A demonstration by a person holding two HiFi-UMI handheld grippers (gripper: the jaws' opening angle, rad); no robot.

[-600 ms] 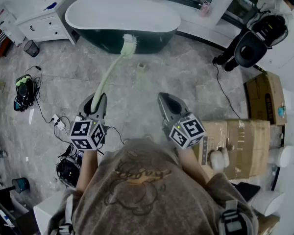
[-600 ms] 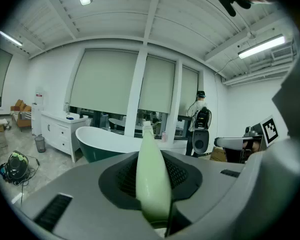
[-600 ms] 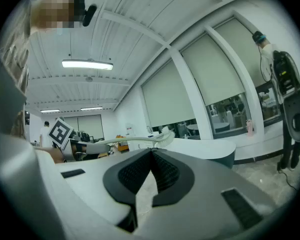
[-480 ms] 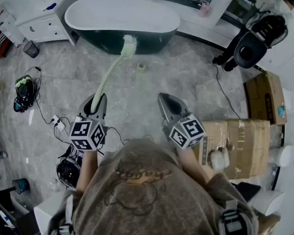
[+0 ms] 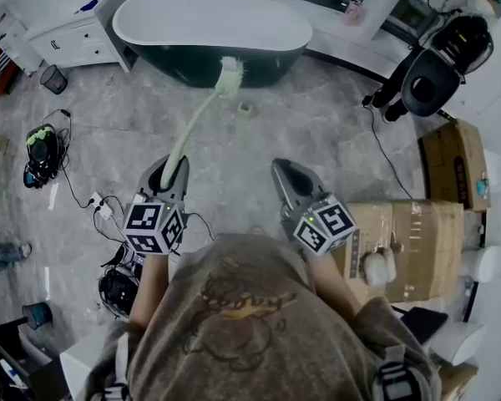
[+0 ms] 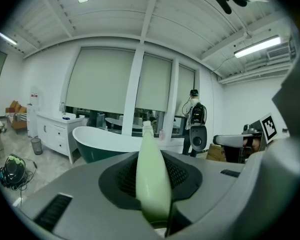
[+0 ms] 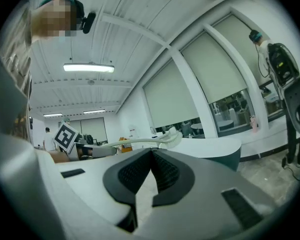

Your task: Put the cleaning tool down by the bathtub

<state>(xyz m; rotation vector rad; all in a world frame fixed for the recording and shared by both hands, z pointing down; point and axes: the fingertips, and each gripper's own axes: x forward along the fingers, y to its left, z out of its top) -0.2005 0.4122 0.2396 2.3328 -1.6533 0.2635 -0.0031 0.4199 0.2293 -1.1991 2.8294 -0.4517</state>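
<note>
A long pale-green brush (image 5: 197,117) with a white bristled head (image 5: 229,73) sticks forward from my left gripper (image 5: 174,170). The jaws are shut on the thick end of its handle (image 6: 152,184). The head hangs in the air just in front of the dark green side of the white-rimmed bathtub (image 5: 213,23), above the marble floor. The tub also shows in the left gripper view (image 6: 105,141), beyond the brush tip. My right gripper (image 5: 291,179) is held level beside the left one, shut and empty (image 7: 151,153). From it I see the brush (image 7: 140,143) crossing in front of the bathtub (image 7: 220,146).
A white cabinet (image 5: 75,36) and a small waste bin (image 5: 54,80) stand left of the tub. A small object (image 5: 244,109) lies on the floor near the brush head. Cardboard boxes (image 5: 417,232) sit at the right, a black chair (image 5: 430,78) beyond, cables and gear (image 5: 40,153) at the left.
The brush head has shifted slightly right and closer to the tub's side. Both grippers sit a little lower in the view. The grip is unchanged.
</note>
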